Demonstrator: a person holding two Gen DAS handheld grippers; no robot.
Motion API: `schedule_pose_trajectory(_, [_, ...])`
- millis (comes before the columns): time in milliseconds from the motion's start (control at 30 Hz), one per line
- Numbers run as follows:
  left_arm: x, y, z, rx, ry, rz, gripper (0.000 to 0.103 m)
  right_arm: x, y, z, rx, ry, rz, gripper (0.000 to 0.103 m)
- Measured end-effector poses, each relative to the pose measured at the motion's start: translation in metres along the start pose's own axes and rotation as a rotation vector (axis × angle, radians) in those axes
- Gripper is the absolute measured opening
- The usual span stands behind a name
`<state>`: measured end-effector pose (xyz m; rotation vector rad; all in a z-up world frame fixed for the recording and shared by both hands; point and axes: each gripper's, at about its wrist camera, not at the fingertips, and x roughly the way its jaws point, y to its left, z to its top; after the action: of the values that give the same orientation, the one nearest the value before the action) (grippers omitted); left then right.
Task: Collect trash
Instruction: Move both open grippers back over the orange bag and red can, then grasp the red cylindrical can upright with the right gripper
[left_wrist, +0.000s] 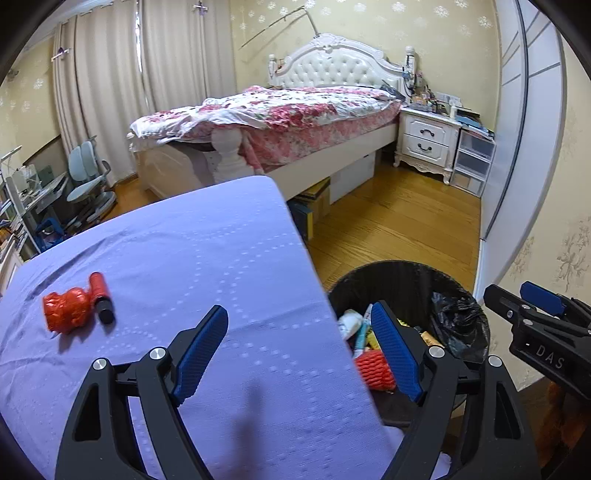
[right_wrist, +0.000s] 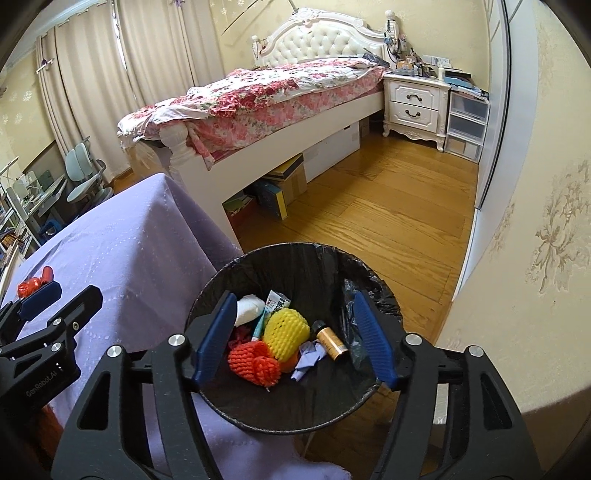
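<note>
On the lilac tablecloth (left_wrist: 192, 251) at the left lie a crumpled red foam net (left_wrist: 66, 306) and a red tube with a black cap (left_wrist: 101, 295). My left gripper (left_wrist: 298, 310) is open with nothing between its fingers and hangs over the table's right edge, well to the right of both. The black-lined bin (right_wrist: 295, 245) stands on the floor beside the table. It holds a yellow foam net (right_wrist: 286, 330), an orange foam net (right_wrist: 253, 362), a white wad, a small tube, a brown bottle (right_wrist: 330, 339) and lilac paper. My right gripper (right_wrist: 294, 297) is open above the bin and holds nothing.
A bed (right_wrist: 258, 96) with a floral cover stands behind the table, with boxes under it. A white nightstand (right_wrist: 415, 99) and plastic drawers stand at the back right. A wall (right_wrist: 535, 221) runs along the right, and a desk and chair (left_wrist: 86, 177) are at the far left.
</note>
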<state>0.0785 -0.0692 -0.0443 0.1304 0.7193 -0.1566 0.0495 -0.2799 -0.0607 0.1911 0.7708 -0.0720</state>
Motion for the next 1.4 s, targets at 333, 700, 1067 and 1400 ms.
schedule_pose_trajectory(333, [-0.009, 0.071, -0.02, -0.066, 0.017, 0.145, 0.08, -0.001, 0.051, -0.004, -0.052, 0.036, 0.097, 0.069])
schedule_pose_trajectory(700, [-0.021, 0.168, -0.049, -0.212, 0.058, 0.317, 0.08, 0.005, 0.147, -0.014, -0.222, 0.082, 0.212, 0.07])
schedule_pose_trajectory(1067, [-0.028, 0.237, -0.067, -0.322, 0.107, 0.393, 0.08, 0.025, 0.247, -0.022, -0.357, 0.154, 0.291, 0.07])
schedule_pose_trajectory(1400, [-0.033, 0.276, -0.075, -0.357, 0.118, 0.418, 0.08, 0.041, 0.315, -0.028, -0.439, 0.164, 0.302, 0.063])
